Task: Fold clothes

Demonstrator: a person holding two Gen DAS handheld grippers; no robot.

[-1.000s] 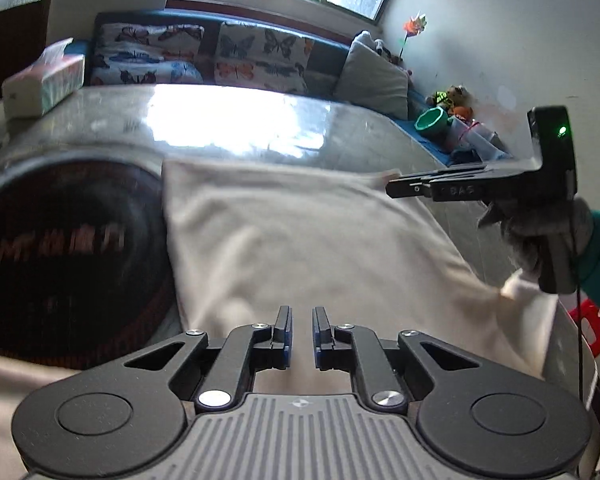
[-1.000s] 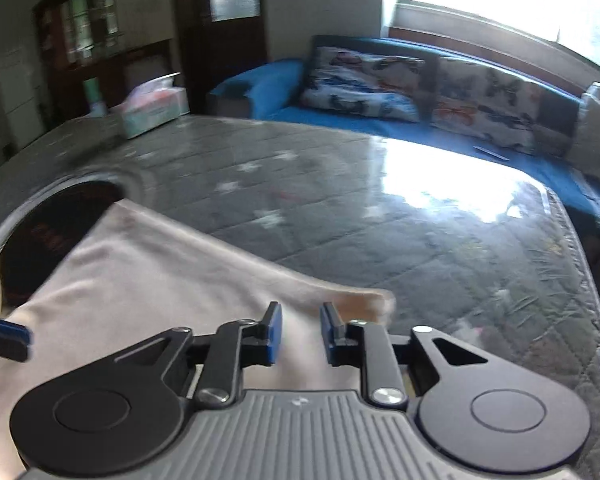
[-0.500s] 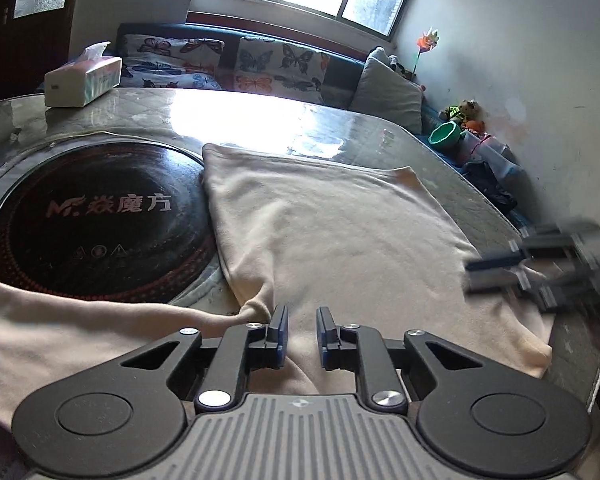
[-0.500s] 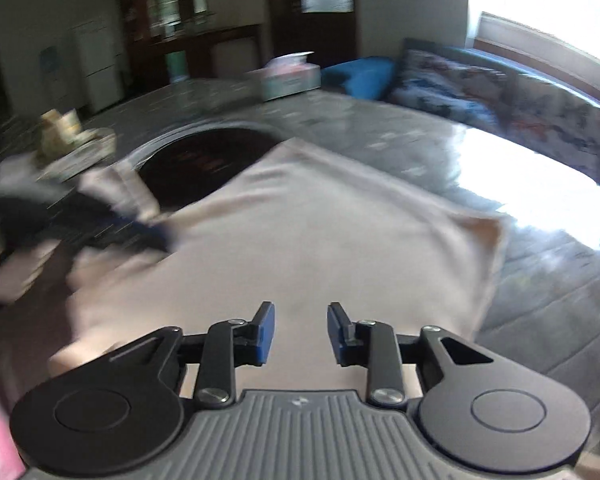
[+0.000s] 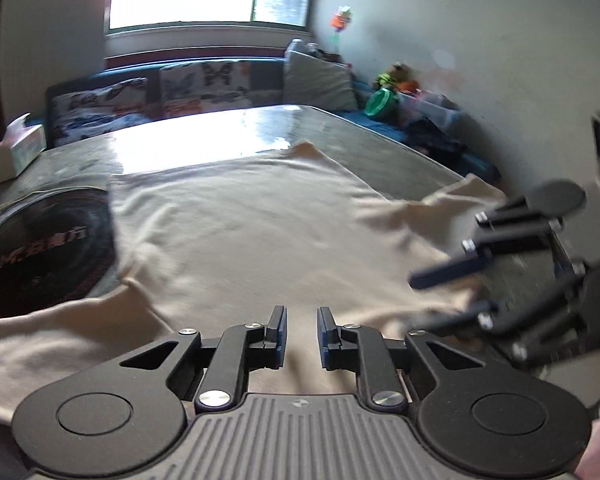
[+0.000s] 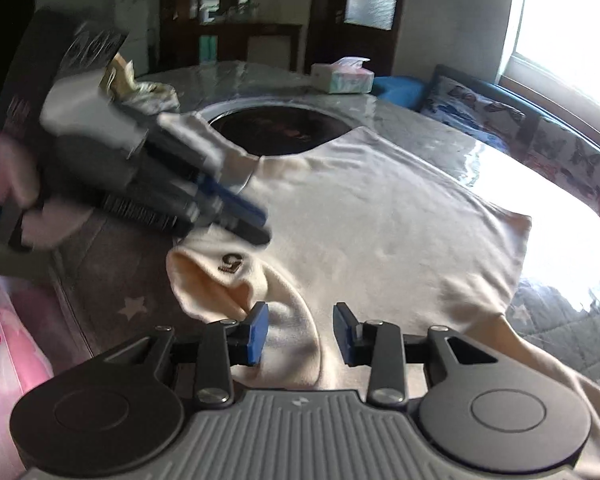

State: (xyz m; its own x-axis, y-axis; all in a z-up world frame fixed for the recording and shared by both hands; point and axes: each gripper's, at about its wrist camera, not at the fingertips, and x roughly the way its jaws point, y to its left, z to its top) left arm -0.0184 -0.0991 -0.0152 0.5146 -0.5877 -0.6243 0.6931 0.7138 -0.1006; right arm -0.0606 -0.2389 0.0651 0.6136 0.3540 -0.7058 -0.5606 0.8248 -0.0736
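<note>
A cream T-shirt [image 5: 240, 216] lies spread flat on the table, one sleeve trailing off to the left. In the right wrist view the T-shirt [image 6: 380, 216] shows a small dark logo [image 6: 230, 263] near its collar fold. My left gripper [image 5: 302, 320] hovers low over the near hem; its jaws stand slightly apart with nothing clamped. It also appears blurred as the left gripper [image 6: 236, 212] over the shirt's left side. My right gripper [image 6: 300, 320] is open above the collar area, cloth beneath but not pinched. From the left wrist view the right gripper [image 5: 456, 284] sits close by on the right.
A dark round plate [image 5: 40, 256] is set into the table, partly under the shirt. A tissue box [image 6: 342, 76] stands at the far side. A sofa with butterfly cushions [image 5: 140, 96] runs behind. A pink item [image 6: 4, 360] lies beside the table edge.
The right gripper has swept from the shirt's far corner back to the near side, beside the left gripper, with its jaws wider apart. The left gripper has shifted sideways along the hem.
</note>
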